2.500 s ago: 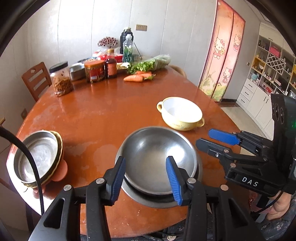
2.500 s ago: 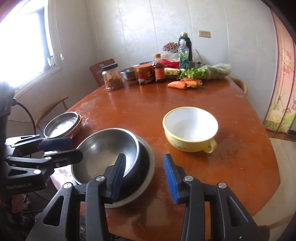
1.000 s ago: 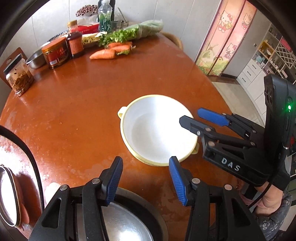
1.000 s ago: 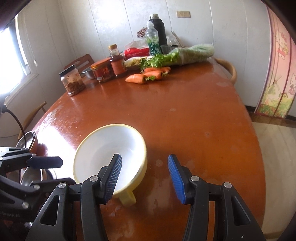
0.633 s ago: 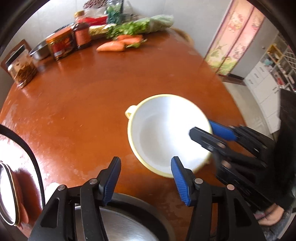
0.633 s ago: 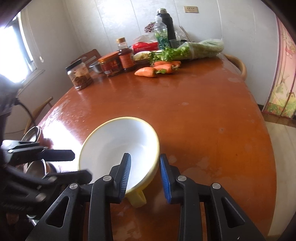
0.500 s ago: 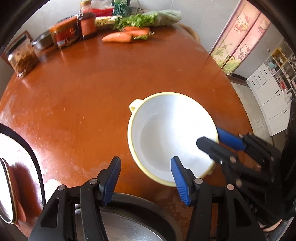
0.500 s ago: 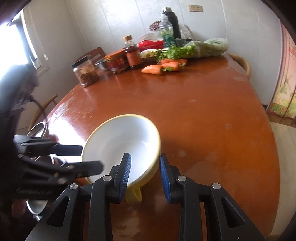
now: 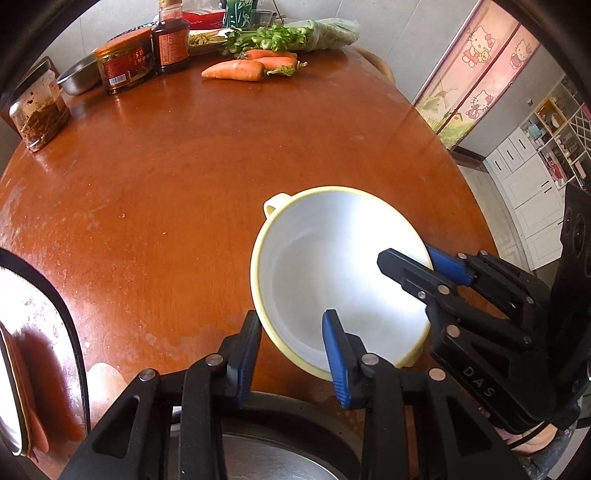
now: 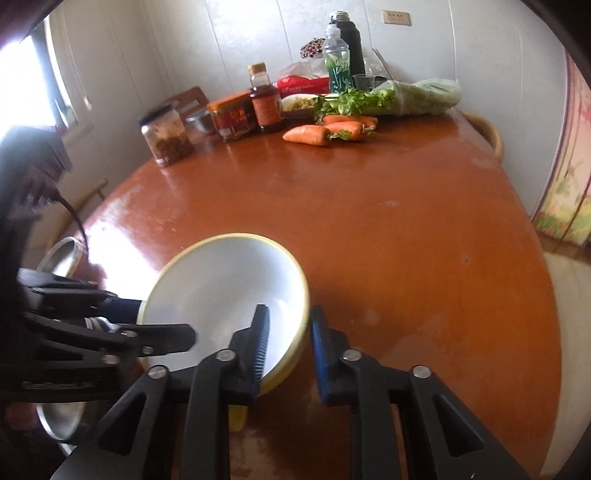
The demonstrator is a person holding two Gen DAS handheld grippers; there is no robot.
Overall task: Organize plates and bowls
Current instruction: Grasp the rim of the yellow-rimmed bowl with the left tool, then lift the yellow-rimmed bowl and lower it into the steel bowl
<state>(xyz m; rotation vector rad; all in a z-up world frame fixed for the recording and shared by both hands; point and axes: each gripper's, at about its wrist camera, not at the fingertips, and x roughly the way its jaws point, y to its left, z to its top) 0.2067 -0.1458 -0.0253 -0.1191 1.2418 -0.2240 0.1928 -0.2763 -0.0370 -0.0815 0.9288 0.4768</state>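
A yellow bowl [image 9: 325, 266] with a white inside and small side handles is tilted above the round wooden table [image 9: 184, 166]. My left gripper [image 9: 291, 354] is closed on its near rim, one finger inside and one outside. My right gripper [image 10: 288, 347] is closed on the opposite rim; it also shows in the left wrist view [image 9: 410, 262]. The bowl shows in the right wrist view [image 10: 221, 291] with the left gripper [image 10: 162, 328] on its left edge. A steel bowl on a steel plate [image 9: 273, 461] lies just below my left gripper.
Stacked steel dishes [image 9: 14, 380] sit at the table's left edge. At the far side are carrots [image 9: 236, 70], greens [image 9: 295, 35], jars [image 9: 125, 66], a sauce bottle [image 9: 171, 40] and a small steel bowl [image 9: 75, 75]. A chair back [image 10: 484, 134] stands behind.
My left gripper has closed in on the yellow bowl's near rim. The bowl, held by both grippers, has tilted and risen off the table and sits closer to the steel bowl.
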